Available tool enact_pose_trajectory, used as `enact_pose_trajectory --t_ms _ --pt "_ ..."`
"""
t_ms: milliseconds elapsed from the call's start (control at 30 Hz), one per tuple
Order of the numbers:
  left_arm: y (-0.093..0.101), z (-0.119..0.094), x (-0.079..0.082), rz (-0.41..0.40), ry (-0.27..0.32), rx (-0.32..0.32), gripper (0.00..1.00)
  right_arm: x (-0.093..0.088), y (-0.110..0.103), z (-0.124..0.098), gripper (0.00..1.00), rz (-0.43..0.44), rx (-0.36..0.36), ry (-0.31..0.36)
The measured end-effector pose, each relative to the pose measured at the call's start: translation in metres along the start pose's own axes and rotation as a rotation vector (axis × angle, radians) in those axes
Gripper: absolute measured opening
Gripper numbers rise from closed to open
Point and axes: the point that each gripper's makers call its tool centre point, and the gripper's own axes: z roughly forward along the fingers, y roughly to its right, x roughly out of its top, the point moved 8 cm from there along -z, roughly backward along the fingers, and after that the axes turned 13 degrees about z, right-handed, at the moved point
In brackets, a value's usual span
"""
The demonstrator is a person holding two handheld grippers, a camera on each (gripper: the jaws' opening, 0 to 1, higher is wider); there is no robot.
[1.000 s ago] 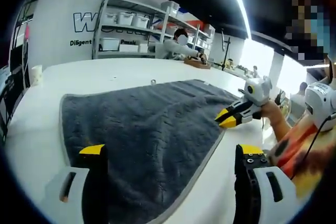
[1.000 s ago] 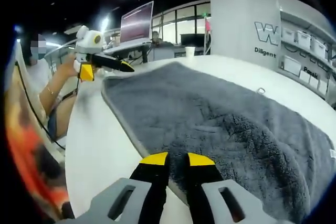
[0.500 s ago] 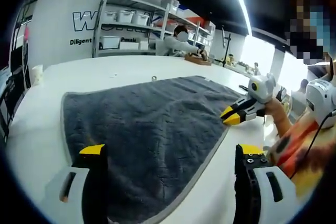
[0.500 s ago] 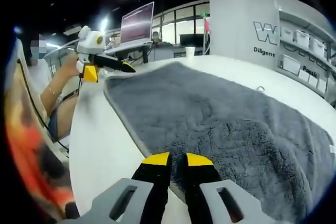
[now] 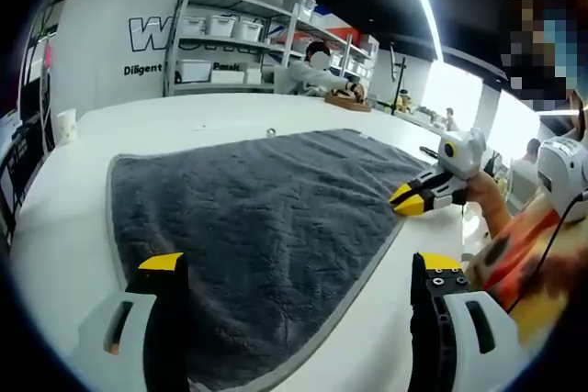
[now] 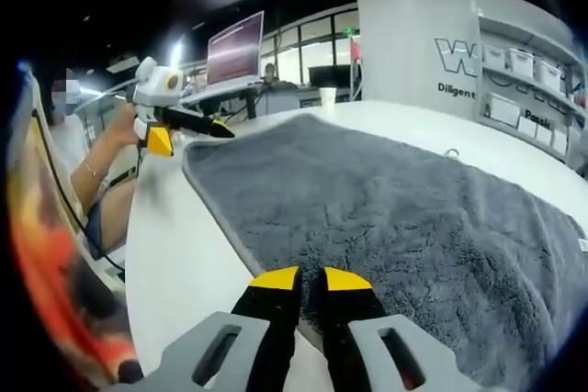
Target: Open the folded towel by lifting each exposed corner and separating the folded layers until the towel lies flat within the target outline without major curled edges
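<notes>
Bright workshop room: white wall with large lettering, metal shelving (image 5: 230, 43) stacked with white bins, a seated person (image 5: 317, 75) at a far bench, a monitor (image 6: 235, 48) in the right claw view. In front, a white table (image 5: 64, 218) carrying the grey towel (image 5: 257, 227), spread open in a single layer with a pale hem along its edges; a small hanging loop (image 5: 270, 132) at the far edge. Left claw (image 5: 299, 268) hovering over the near hem, jaws spread wide apart, nothing between the yellow tips; also seen in the right claw view (image 6: 188, 126) near one towel corner, held by a hand (image 6: 124, 126). Right claw (image 6: 299, 277) with its yellow tips nearly together at the towel's edge; cannot tell whether any fabric is pinched. In the left claw view, right claw (image 5: 409, 201) just at the towel's right-hand hem.
</notes>
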Motion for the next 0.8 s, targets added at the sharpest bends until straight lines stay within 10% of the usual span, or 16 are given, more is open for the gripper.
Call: enact_pose_trajectory --t_ms 467,800 --pt "0.0 0.001 0.001 -0.005 0.0 -0.002 0.99 0.001 -0.001 -0.005 0.07 -0.004 0.0 0.007" --pt "-0.001 0.003 -0.001 -0.013 -0.009 0.007 0.99 0.025 0.01 -0.025 0.44 0.053 -0.078 0.186"
